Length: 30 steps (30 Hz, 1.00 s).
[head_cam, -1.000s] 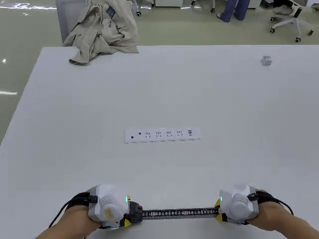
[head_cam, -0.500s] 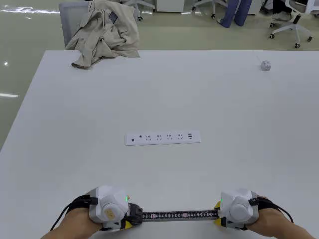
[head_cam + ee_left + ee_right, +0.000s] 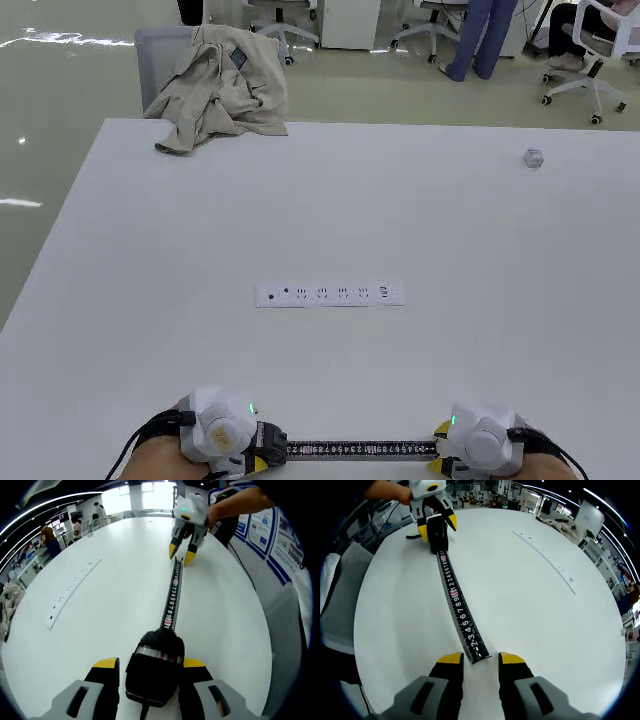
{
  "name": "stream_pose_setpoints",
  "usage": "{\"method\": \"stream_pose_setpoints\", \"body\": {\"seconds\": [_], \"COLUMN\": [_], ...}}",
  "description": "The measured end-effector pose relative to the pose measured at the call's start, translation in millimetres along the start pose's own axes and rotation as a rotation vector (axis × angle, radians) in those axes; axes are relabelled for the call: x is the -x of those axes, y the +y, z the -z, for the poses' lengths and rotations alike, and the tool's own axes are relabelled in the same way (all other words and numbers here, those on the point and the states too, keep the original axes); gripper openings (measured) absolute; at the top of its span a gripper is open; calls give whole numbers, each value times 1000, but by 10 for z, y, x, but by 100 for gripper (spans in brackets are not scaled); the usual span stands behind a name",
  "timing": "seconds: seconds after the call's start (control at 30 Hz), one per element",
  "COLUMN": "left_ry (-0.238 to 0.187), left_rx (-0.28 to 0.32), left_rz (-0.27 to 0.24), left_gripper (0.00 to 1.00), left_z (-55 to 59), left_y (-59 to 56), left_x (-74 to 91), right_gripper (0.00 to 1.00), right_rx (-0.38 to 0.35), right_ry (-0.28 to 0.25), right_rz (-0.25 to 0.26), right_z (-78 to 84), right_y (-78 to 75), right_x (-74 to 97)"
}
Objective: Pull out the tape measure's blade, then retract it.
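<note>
Between the earlier pictures and now almost nothing on the table has moved. The whole head view has slid downward, which is the headset tipping. The two grippers stand as far apart as before, and the length of blade drawn out between them looks unchanged.

The left gripper (image 3: pixel 150 664) has its jaws closed against the sides of the tape measure (image 3: pixel 155 672), pinching the black case between the yellow tips. The right gripper (image 3: pixel 481 659) has its jaws spread. The free end of the blade (image 3: pixel 454 597) lies on the table (image 3: pixel 400 210) in the gap between the tips, with white surface showing on either side of it, so they straddle it rather than clamp it.

Judging from this, the pull-out half of the task is done. A good stretch of blade lies flat and straight, printed numbers up, and it holds its length with the right jaws off it, which suggests a lock or friction is keeping it out. The retraction is left to do, and the blade has not begun to go back in.

The long axis of the blade runs left to right along the near edge of the table, roughly parallel to the power strip (image 3: pixel 330 294) farther out. The case sits at the person's left and the tip points to the person's right.
</note>
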<state>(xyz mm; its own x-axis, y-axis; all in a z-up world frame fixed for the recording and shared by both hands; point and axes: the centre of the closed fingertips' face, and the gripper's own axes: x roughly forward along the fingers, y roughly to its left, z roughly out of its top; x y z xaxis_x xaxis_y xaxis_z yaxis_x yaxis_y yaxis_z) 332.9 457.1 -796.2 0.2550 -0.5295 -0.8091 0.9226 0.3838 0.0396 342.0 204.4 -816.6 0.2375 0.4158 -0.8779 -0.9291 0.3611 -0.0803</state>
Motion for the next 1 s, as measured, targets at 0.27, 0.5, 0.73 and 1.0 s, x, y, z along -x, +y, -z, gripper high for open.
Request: {"method": "stream_pose_setpoints", "body": {"seconds": [0.27, 0.5, 0.73, 1.0], "left_ry": [-35, -73, -101, -133], "left_rx": [98, 174, 287, 396], "left_rz": [-44, -85, -127, -161], "left_gripper": [48, 48, 52, 58], "left_z": [-21, -42, 26, 118], "left_y": [39, 29, -36, -157], "left_x": [71, 169, 284, 382], "right_gripper": [31, 36, 40, 42], "right_rx": [-86, -141, -221, -229], "right_ry": [-29, -55, -93, -113], "right_rz": [26, 32, 55, 71], "right_z": [-73, -138, -178, -235], "right_y": [-15, 91, 164, 251], "right_x": [37, 60, 137, 237]}}
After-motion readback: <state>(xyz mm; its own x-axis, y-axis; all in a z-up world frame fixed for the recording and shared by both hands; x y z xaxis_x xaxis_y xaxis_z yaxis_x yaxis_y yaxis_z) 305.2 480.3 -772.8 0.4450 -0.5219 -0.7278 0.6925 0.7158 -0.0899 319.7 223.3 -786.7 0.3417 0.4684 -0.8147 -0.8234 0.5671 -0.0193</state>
